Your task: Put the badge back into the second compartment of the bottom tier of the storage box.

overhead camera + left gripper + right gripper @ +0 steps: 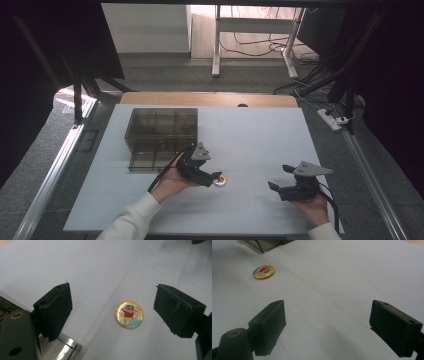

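We hold the left gripper point(113, 312) jaws wide apart astride the cartoon pin badge point(129, 314), flat on the white table point(260, 135), while the right gripper point(281, 176) rests spread wide, empty.

White table point(260, 135); badge point(220, 181); compartment box point(161, 138) on it

— How many badges lie on the worktop point(260, 130)?
— One round cartoon badge point(220, 180), lying flat in front of the box and off its right corner.
— And boxes?
— One smoky clear compartment box point(161, 137), with six compartments countable under its lid, in two rows of three.
— Hand-held grippers?
— Two: the left hand-held gripper point(216, 176) just beside the badge, the right hand-held gripper point(280, 176) well right of the box. One person, two hands.
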Demonstrator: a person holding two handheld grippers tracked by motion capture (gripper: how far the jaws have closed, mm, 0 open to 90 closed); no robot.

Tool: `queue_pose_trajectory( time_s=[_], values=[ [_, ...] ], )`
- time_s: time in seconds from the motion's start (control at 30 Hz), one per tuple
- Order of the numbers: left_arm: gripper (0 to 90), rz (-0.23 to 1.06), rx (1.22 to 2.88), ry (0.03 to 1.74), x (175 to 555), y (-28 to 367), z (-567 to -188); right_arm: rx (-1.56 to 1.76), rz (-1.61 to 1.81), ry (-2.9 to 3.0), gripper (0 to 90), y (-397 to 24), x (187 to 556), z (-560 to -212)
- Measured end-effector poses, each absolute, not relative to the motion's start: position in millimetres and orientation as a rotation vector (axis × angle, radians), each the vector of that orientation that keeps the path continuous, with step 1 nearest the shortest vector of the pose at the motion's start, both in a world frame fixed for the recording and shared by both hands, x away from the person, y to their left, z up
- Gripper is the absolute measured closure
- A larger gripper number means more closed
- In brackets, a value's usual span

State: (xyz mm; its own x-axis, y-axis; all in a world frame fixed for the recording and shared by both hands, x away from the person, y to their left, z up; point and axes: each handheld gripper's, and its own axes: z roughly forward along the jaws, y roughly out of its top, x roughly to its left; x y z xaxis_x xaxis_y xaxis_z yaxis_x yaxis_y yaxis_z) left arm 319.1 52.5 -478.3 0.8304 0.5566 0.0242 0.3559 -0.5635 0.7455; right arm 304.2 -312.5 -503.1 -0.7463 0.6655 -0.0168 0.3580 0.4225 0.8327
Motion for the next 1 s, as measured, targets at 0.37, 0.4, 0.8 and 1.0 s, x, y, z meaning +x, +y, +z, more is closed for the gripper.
queue_pose_trajectory(
  time_s=[0.37,0.4,0.8,1.0],
  values=[
    [15.5,0.29,2.247,0.649,322.6,42.0,-483.1,0.881,1.247,2.34,13.3,-312.1,304.5,-503.8],
    [15.5,0.289,2.25,0.645,323.0,41.0,-483.4,0.88,1.245,2.341,13.3,-312.0,304.5,-503.9],
    [15.5,0.251,2.294,0.628,326.9,28.6,-492.0,0.878,1.243,2.343,13.4,-311.8,304.6,-504.1],
    [15.5,0.224,2.328,0.625,329.1,23.3,-498.2,0.88,1.242,2.343,13.4,-312.0,304.6,-504.0]
  ],
)
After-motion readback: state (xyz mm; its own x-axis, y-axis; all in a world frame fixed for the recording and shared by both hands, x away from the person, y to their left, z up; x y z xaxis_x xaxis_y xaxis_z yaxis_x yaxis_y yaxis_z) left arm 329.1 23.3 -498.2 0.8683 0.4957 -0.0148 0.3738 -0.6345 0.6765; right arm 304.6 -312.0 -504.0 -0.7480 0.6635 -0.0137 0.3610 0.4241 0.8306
